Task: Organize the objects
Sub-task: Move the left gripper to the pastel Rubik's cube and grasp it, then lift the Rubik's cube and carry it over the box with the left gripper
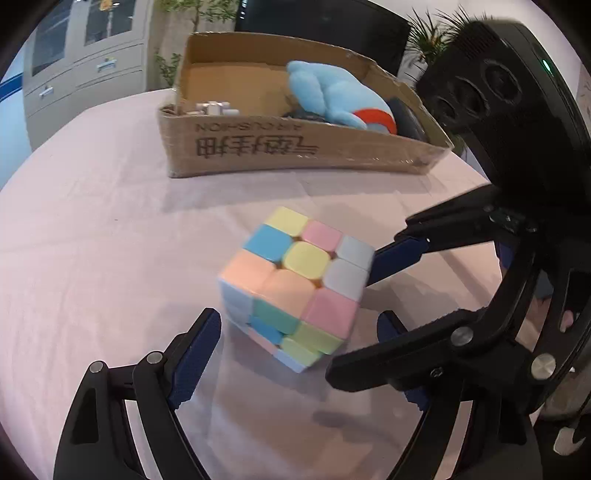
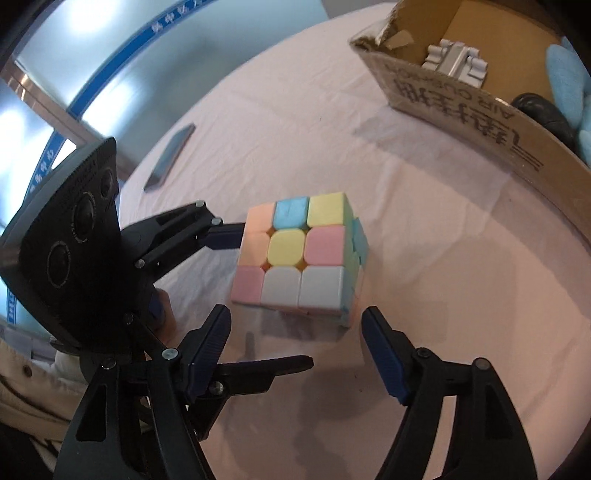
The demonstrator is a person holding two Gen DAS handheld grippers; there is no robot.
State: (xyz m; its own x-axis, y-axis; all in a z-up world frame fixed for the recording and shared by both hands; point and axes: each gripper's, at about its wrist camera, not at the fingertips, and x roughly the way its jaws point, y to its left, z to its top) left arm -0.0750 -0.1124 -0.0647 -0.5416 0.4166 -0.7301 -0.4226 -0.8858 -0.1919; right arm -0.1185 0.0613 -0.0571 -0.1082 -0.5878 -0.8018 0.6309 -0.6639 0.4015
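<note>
Both grippers, left [image 1: 299, 325] and right [image 2: 295, 321], are standing apart, flanking the cube [image 2: 299, 254] without clamping, likely lining it up for the box [image 1: 295, 155].

Grey cabinet [image 1: 85, 70], potted plants [image 1: 436, 29], bright windows [image 2: 33, 122], pink tablecloth [image 1: 92, 240]

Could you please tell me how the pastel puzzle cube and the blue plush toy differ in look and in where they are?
The puzzle cube is hard-edged, tiled in many pastel colours; the blue plush toy is soft, rounded and mostly one blue with a red patch. The puzzle cube sits on the pink tablecloth; the blue plush toy lies inside the cardboard box. Neither is gripped.
</note>
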